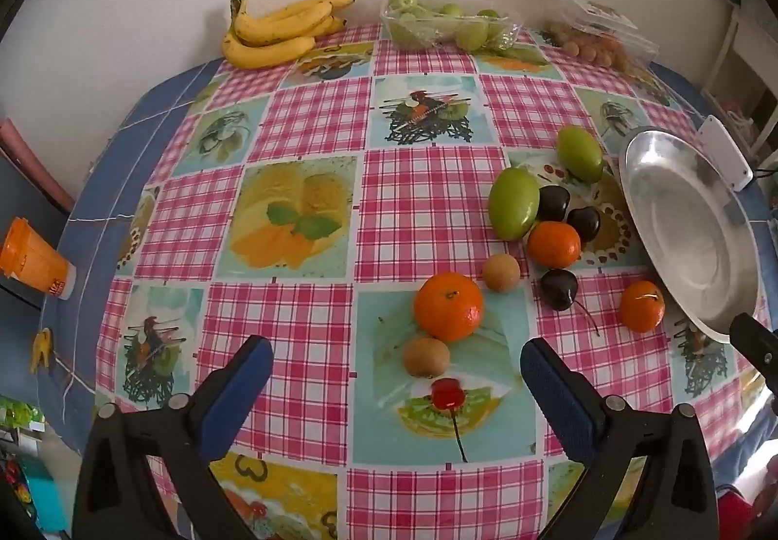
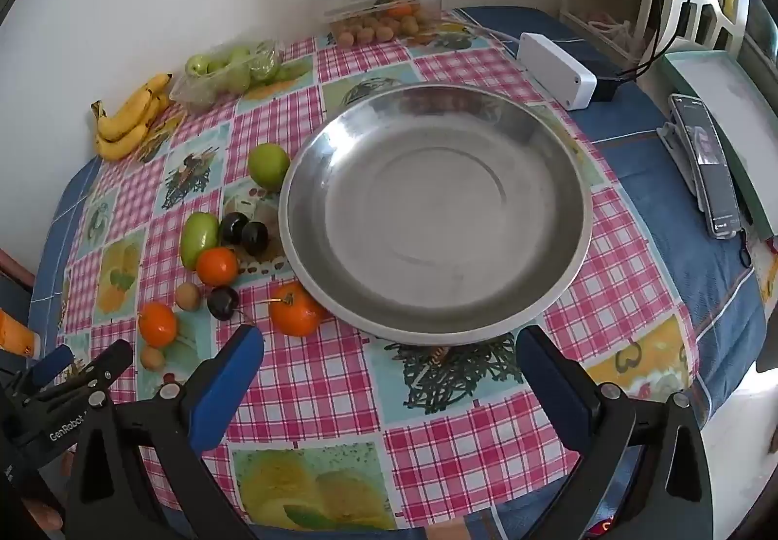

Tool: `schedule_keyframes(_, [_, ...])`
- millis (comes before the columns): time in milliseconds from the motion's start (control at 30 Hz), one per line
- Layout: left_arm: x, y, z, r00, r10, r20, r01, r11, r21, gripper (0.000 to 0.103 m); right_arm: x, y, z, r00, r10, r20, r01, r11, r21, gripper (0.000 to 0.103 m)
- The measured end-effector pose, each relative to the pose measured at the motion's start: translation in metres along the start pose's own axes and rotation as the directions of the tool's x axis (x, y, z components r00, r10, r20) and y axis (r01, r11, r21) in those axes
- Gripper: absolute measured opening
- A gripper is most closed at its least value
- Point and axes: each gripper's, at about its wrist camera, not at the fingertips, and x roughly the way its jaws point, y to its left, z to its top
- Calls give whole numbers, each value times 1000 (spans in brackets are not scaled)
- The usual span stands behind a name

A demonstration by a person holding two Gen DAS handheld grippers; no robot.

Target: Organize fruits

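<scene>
Loose fruit lies on the checked tablecloth: oranges [image 1: 448, 306] [image 2: 295, 307], green fruits [image 1: 513, 202] [image 2: 199, 231], dark cherries [image 1: 559, 289] [image 2: 222, 302] and small brown fruits [image 1: 426, 356]. An empty steel bowl [image 1: 690, 228] [image 2: 437, 214] sits right of them. My left gripper [image 1: 396, 362] is open, just short of a brown fruit and an orange. My right gripper [image 2: 391, 345] is open and empty at the bowl's near rim. The left gripper also shows in the right wrist view [image 2: 92, 367].
Bananas [image 1: 277, 29] [image 2: 129, 117], a bag of green fruit [image 1: 445, 24] [image 2: 228, 70] and a clear box of small fruit [image 1: 593, 34] [image 2: 384, 12] line the back wall. A white device [image 2: 556, 70] and a phone [image 2: 707, 165] lie at right. An orange bottle [image 1: 34, 265] stands off the table at left.
</scene>
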Motion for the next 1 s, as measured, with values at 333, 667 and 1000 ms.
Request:
schedule_keyframes(333, [3, 0, -1, 1000, 15, -2, -15, 1000, 23, 103, 19, -2, -5, 1000, 0, -10, 0, 1000, 2, 103])
schedule_keyframes(667, [5, 0, -1, 1000, 16, -5, -16, 999, 29, 103, 23, 4, -3, 1000, -8, -25, 7, 1000, -24, 103])
schedule_keyframes(1000, [5, 0, -1, 1000, 17, -6, -17, 999, 27, 103, 24, 5, -1, 999, -8, -32, 7, 1000, -27, 103])
